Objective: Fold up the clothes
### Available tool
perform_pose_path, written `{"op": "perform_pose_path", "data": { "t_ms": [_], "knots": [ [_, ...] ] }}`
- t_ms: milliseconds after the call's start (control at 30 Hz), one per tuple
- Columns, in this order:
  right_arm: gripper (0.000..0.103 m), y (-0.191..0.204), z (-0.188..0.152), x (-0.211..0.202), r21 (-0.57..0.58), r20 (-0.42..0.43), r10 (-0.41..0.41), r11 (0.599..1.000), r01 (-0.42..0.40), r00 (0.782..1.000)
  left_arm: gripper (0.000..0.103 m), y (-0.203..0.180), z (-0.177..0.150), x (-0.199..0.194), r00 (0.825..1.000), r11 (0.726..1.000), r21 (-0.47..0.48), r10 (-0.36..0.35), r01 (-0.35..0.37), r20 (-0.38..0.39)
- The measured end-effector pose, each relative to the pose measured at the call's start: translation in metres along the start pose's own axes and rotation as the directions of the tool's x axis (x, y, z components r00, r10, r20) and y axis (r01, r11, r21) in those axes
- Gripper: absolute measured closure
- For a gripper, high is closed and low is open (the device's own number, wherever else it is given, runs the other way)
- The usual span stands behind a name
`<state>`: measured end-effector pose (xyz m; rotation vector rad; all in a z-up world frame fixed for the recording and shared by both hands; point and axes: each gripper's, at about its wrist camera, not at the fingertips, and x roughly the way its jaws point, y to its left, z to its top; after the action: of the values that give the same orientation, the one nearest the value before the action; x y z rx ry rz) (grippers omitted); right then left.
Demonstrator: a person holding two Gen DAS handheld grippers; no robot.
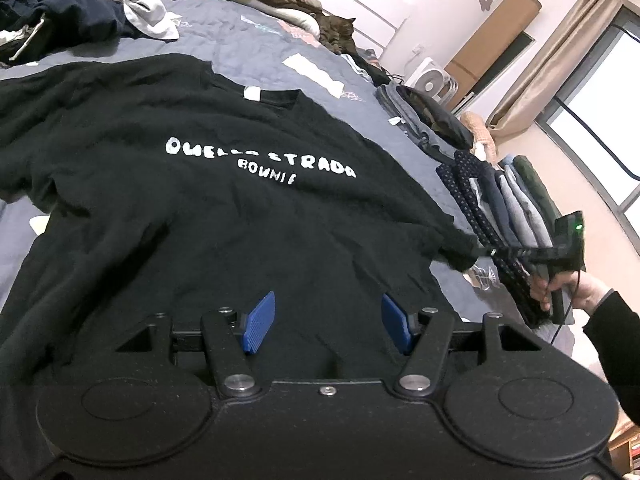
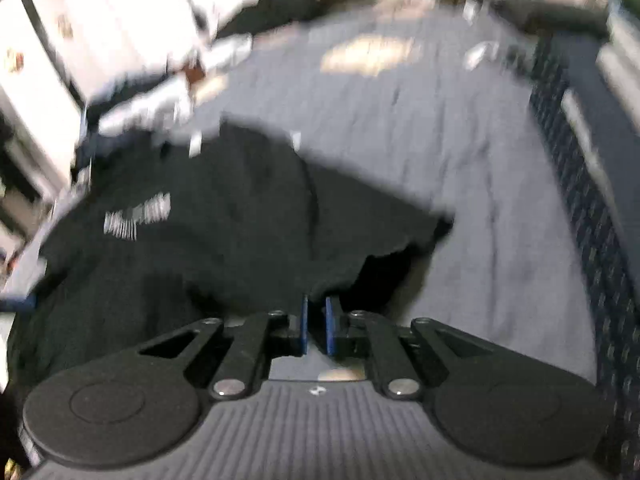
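Grey-blue bedspread (image 1: 256, 46) under black T-shirt (image 1: 180, 208), right tongs (image 2: 316, 322) pinching its sleeve

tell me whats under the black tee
The black tee lies on a grey-blue quilt, which shows all around it. Whatever lies directly beneath the fabric is covered.

The left gripper (image 1: 328, 326) holds its blue fingers (image 1: 259, 322) wide apart, with nothing between them. The right gripper (image 2: 316, 322) has its fingers (image 2: 330, 325) nearly together, pinching black cloth; a hand (image 1: 588, 294) grips its handle.
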<state>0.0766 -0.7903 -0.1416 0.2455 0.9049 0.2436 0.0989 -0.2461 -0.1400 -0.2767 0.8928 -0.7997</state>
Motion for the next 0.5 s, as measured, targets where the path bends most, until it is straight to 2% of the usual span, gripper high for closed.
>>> {"op": "perform_pose_path", "data": {
  "t_ms": [67, 167, 233, 333, 400, 467, 500],
  "knots": [
    [0.094, 0.007, -0.008, 0.013, -0.049, -0.105, -0.034, 0.998, 0.029, 0.994, 0.044, -0.001, 0.0, 0.001, 1.0, 1.0, 0.005, 0.004, -0.004, -0.004],
    [0.091, 0.016, -0.014, 0.028, -0.125, -0.173, -0.094, 0.989, 0.073, 0.98, 0.045, 0.0, 0.0, 0.0, 1.0, 1.0, 0.001, 0.006, -0.006, -0.005],
    [0.091, 0.017, -0.004, 0.03, -0.155, -0.134, -0.123, 0.983, 0.102, 0.983, 0.044, 0.0, 0.0, -0.001, 1.0, 1.0, -0.001, 0.003, -0.003, -0.004],
    [0.084, 0.019, 0.012, 0.034, -0.197, -0.073, -0.164, 0.969, 0.147, 0.984, 0.044, -0.001, 0.0, 0.0, 1.0, 1.0, -0.003, -0.003, 0.003, -0.004],
    [0.075, 0.021, 0.022, 0.036, -0.223, -0.031, -0.189, 0.958, 0.178, 0.981, 0.044, -0.001, 0.0, 0.0, 1.0, 1.0, -0.003, -0.007, 0.007, -0.005],
    [0.061, 0.022, 0.033, 0.039, -0.248, 0.011, -0.213, 0.946, 0.209, 0.977, 0.043, -0.002, 0.0, 0.002, 1.0, 1.0, 0.003, -0.008, 0.008, -0.013],
    [0.061, 0.023, 0.038, 0.04, -0.259, 0.032, -0.225, 0.939, 0.225, 0.974, 0.044, -0.002, -0.001, 0.003, 1.0, 1.0, 0.004, -0.006, 0.006, -0.018]
  ]
}}
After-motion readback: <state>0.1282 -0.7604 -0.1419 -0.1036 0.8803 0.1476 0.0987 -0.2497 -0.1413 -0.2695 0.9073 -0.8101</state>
